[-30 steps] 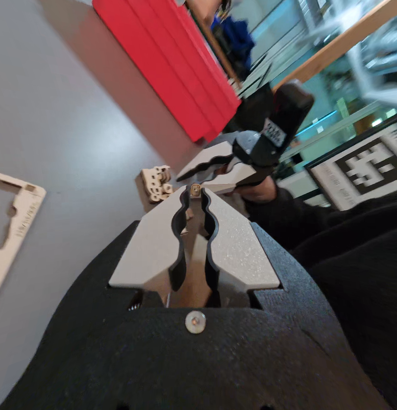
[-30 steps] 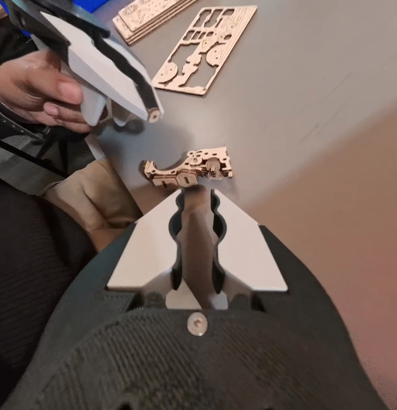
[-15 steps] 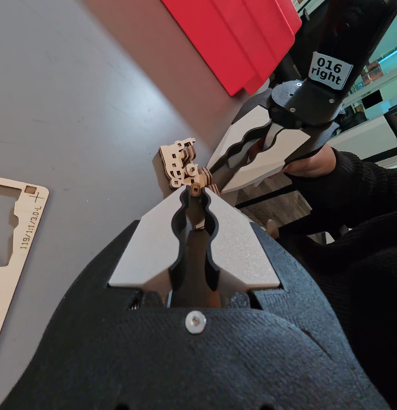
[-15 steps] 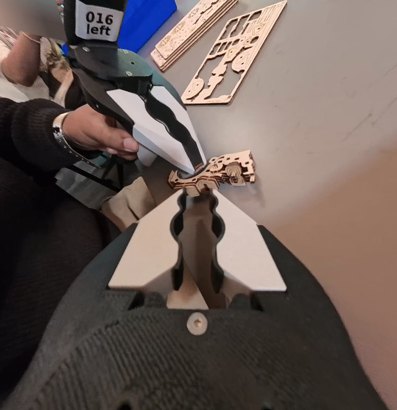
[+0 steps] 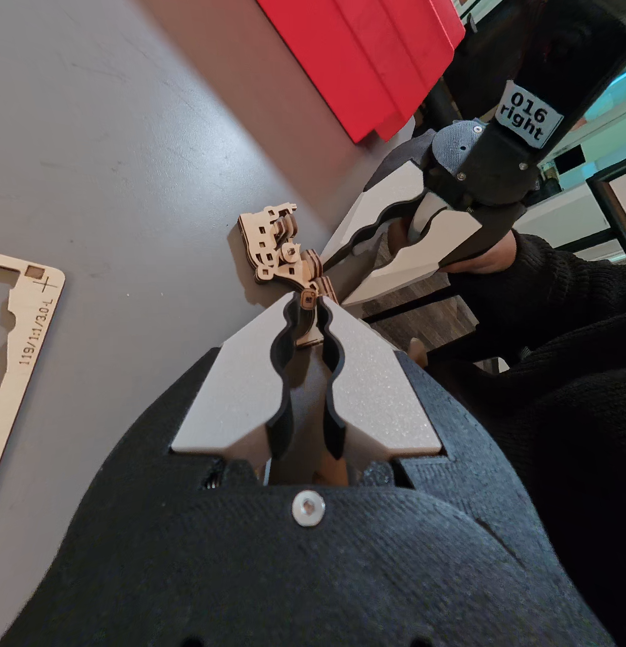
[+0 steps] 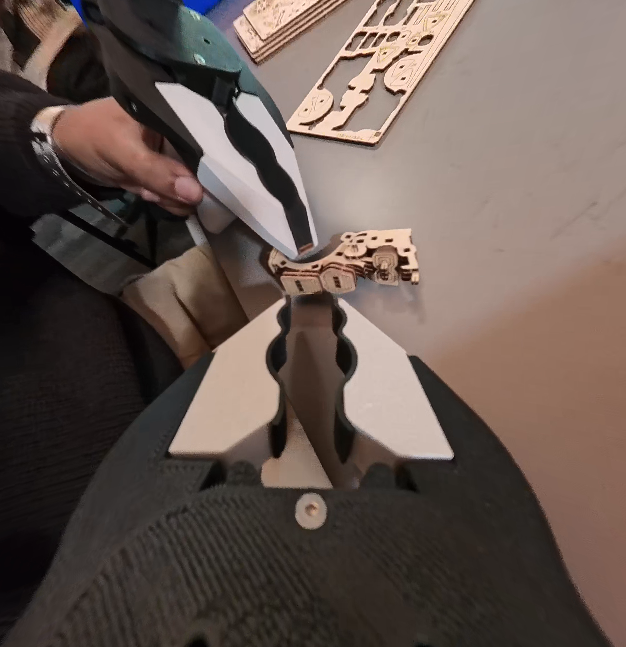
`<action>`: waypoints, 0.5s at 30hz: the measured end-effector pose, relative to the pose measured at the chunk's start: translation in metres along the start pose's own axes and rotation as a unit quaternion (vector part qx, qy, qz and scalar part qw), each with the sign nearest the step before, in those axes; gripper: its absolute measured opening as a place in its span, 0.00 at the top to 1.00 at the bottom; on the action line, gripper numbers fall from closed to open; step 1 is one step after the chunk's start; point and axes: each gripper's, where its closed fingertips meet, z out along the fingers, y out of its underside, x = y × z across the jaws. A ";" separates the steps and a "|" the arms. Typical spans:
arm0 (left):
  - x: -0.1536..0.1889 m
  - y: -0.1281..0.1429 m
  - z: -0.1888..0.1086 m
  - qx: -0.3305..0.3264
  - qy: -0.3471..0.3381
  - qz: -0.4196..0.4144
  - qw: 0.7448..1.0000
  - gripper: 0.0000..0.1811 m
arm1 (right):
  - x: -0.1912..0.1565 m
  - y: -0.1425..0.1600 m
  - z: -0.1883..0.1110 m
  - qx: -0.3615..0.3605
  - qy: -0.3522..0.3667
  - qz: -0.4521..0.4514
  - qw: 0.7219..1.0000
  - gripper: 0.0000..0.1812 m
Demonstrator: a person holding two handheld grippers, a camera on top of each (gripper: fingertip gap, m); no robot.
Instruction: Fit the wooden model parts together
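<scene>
A partly built wooden model (image 5: 269, 245) lies on the grey table (image 5: 129, 140) near its edge. It also shows in the right wrist view (image 6: 357, 266). My left gripper (image 5: 308, 297) is shut on a small wooden piece (image 5: 308, 301). It holds that piece against the model's near end. In the right wrist view the left gripper (image 6: 303, 245) has its tip in the model's curved notch. My right gripper (image 6: 311, 299) is open, with its tips just short of the model's rounded lobes. In the left wrist view the right gripper (image 5: 334, 287) comes in from the right.
A red box (image 5: 357, 59) lies at the far side of the table. A punched-out wooden sheet (image 6: 374, 70) and a stack of sheets (image 6: 290, 28) lie beyond the model. Another sheet frame (image 5: 21, 336) lies at the left. A hand (image 6: 129, 164) holds the left gripper. Less than 4 cm separates the two grippers' tips.
My left gripper has moved in with the small piece until it touches the model. My right gripper has come closer to the model, with its opening unchanged.
</scene>
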 end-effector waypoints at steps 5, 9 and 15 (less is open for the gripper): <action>0.013 -0.004 -0.009 0.010 0.015 0.026 1.000 0.96 | -0.001 0.005 0.003 -0.025 0.025 -0.038 0.999 0.87; 0.010 -0.004 -0.014 0.006 -0.024 0.076 0.997 0.96 | -0.001 0.005 0.000 -0.026 0.036 -0.040 0.998 0.87; 0.002 -0.002 -0.009 0.006 -0.046 0.086 0.995 0.95 | -0.002 0.006 0.001 -0.029 0.064 -0.038 0.997 0.87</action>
